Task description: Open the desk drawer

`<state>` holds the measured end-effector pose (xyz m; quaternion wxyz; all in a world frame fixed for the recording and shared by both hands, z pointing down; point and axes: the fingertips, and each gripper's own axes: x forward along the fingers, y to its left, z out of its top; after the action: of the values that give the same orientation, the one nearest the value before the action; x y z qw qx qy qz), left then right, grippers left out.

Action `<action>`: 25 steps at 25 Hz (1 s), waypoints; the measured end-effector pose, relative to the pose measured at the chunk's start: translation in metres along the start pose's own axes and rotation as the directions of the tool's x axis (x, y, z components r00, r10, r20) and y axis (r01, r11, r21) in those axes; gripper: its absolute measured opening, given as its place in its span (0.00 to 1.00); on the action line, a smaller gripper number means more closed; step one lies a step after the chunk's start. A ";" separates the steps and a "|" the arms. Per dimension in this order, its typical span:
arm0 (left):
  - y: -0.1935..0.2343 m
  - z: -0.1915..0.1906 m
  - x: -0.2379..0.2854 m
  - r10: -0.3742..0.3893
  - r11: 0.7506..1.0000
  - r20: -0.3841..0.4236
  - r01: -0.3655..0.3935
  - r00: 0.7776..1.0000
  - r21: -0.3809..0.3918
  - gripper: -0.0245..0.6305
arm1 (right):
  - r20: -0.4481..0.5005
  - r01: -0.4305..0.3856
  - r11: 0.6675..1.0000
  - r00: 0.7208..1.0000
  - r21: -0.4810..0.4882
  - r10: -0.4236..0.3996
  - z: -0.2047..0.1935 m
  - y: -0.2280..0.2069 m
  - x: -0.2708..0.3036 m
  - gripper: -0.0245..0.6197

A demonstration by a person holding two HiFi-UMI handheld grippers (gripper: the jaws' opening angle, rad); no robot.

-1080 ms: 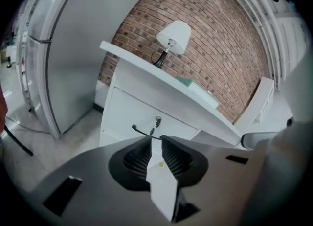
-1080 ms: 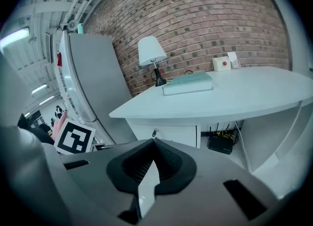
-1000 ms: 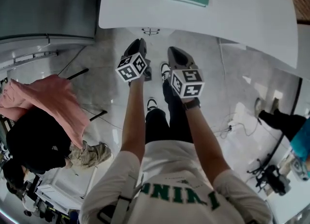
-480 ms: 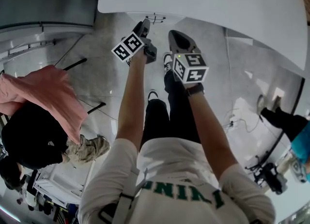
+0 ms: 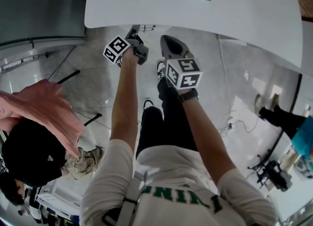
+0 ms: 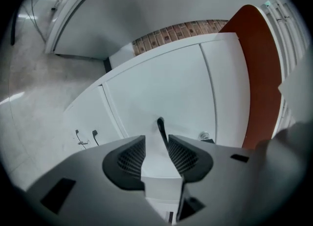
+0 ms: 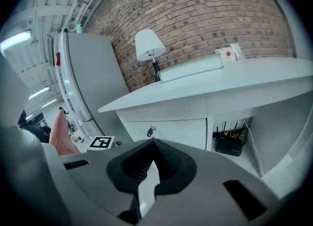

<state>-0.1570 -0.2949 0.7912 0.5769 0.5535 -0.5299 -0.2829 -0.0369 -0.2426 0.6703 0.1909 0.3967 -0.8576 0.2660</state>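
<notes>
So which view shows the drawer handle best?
Left gripper view: the handle sits close, centred and unblocked. The right gripper view shows it small and distant. In the head view, little shows under the desktop, so I can't pick it out.

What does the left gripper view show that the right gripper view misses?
Only the left gripper view shows a red-brown panel. Only the right gripper view shows the lamp, a black router and a box with a red button. Both show the white desk and the brick wall behind it.
</notes>
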 end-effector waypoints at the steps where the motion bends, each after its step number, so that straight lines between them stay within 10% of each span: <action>1: 0.001 -0.002 0.002 -0.008 1.000 -0.002 0.008 1.000 -0.011 0.24 | 0.001 0.003 1.000 1.000 0.000 -0.003 0.001 -0.002 -0.001 0.04; 15: -0.018 0.011 0.017 -0.167 0.978 0.085 0.176 0.982 -0.109 0.19 | -0.010 0.028 0.998 1.000 0.060 -0.027 -0.010 -0.021 -0.001 0.04; 25: -0.009 0.007 0.018 -0.135 0.961 0.115 0.158 0.984 -0.227 0.07 | -0.031 0.044 0.993 0.999 0.105 -0.041 -0.019 -0.033 -0.012 0.04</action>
<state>-0.1559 -0.3151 0.7869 0.5890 0.5044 -0.4780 -0.4126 -0.0017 -0.2419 0.6881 0.1875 0.4207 -0.8308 0.3124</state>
